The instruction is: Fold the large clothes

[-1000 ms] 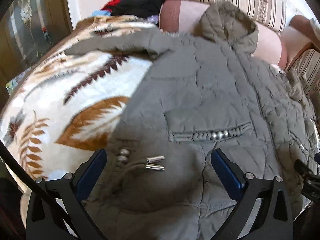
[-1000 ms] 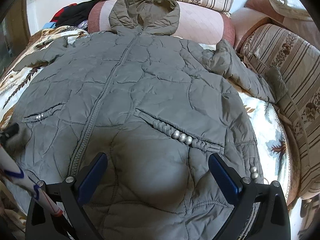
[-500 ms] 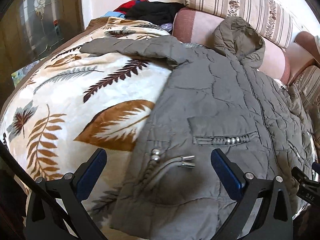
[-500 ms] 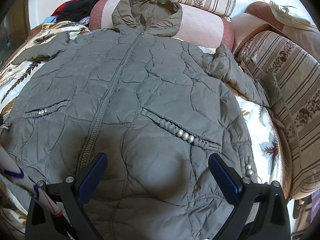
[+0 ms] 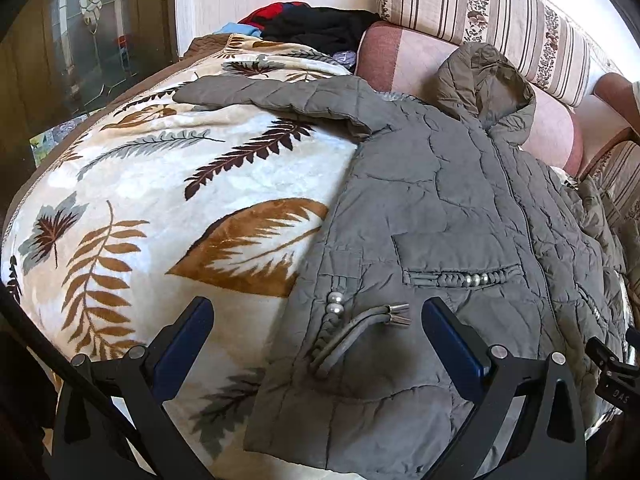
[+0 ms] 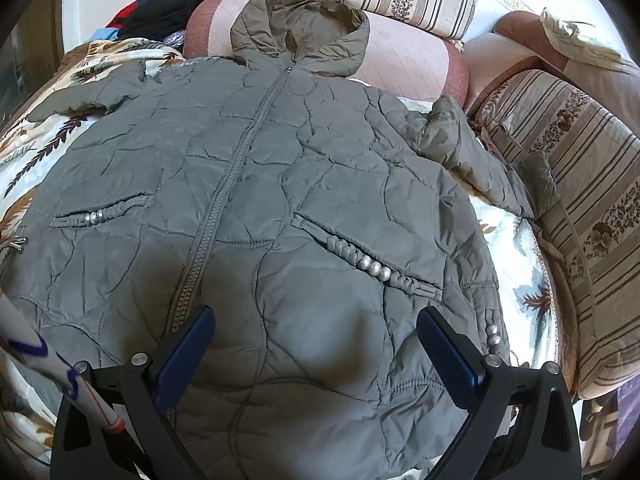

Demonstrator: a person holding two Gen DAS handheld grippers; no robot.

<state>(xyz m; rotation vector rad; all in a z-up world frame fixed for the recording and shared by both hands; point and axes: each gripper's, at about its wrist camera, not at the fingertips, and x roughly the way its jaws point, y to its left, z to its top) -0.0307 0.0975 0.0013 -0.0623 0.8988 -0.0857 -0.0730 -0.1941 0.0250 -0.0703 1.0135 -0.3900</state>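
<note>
Pulling back from the coat's left edge, we now see far more of the leaf-patterned blanket (image 5: 132, 184) than a second ago, when the grey quilted coat (image 5: 440, 208) filled nearly the whole left wrist view. Our left gripper (image 5: 318, 334) hangs with its jaws wide and nothing between them, above the coat's side hem where the drawcord ends (image 5: 394, 314) lie beside two beads. The left sleeve (image 5: 272, 98) stretches out flat across the blanket, now fully in sight. Moving rightward, the coat lies front-up and zipped, its hood (image 6: 300, 28) resting against the pink bolster (image 6: 408, 60). Our right gripper (image 6: 316, 342) hovers over the lower front, equally wide and empty, and it has also lifted slightly. We judge folding has not begun; the wider view lets us pick a sleeve to bring inward first.
</note>
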